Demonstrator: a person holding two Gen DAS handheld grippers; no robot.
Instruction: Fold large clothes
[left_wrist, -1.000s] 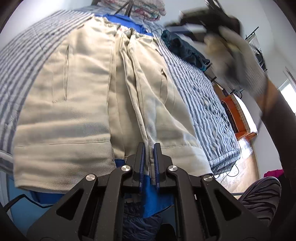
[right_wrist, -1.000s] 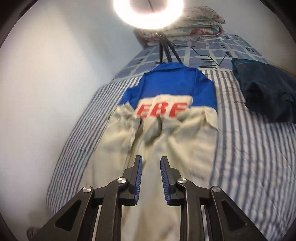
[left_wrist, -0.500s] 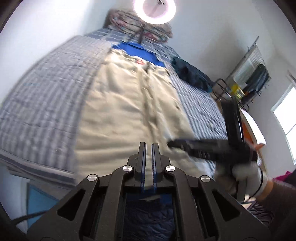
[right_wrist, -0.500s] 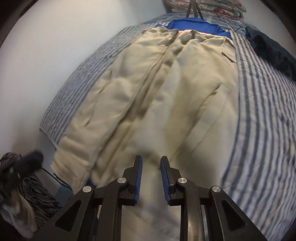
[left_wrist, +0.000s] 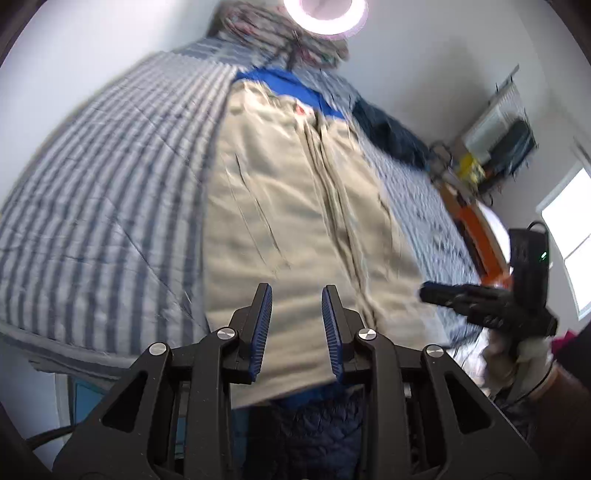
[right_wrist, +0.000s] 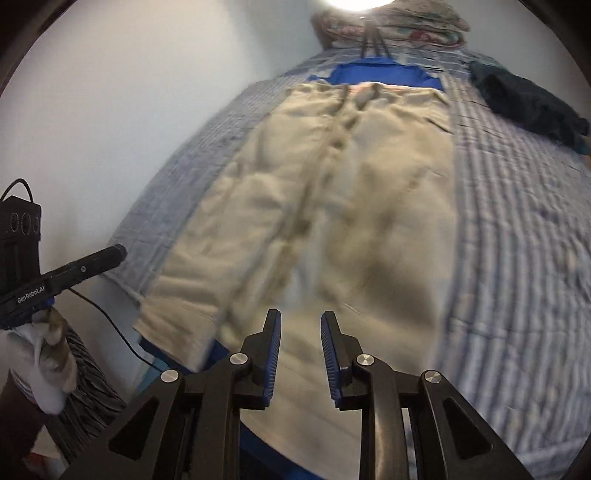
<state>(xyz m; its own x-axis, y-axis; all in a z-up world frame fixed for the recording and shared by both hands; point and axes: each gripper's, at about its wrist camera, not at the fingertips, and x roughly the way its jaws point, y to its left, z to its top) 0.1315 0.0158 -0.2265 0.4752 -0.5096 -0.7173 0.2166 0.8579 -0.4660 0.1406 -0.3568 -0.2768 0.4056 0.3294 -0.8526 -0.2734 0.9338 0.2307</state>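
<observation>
Left wrist view: left gripper (left_wrist: 296, 314) jaws have just been opening, standing apart with nothing pinched. Right gripper (right_wrist: 300, 341) jaws also spread, empty. Beige trousers (right_wrist: 351, 206) are lying flat on the striped bed (right_wrist: 517, 258), motion-blurred; the near hem is running out of sight behind both grippers.

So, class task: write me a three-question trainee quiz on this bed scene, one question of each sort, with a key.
1. True or false: the left hand-held gripper is clamped on the beige garment.
2. What colour shows at the garment's far end? A red, B blue, C green.
3. Fill in: the dark clothing heap lies on the striped ____.

Key: 1 false, open with nothing between its fingers; 2 B; 3 bedspread.
</observation>
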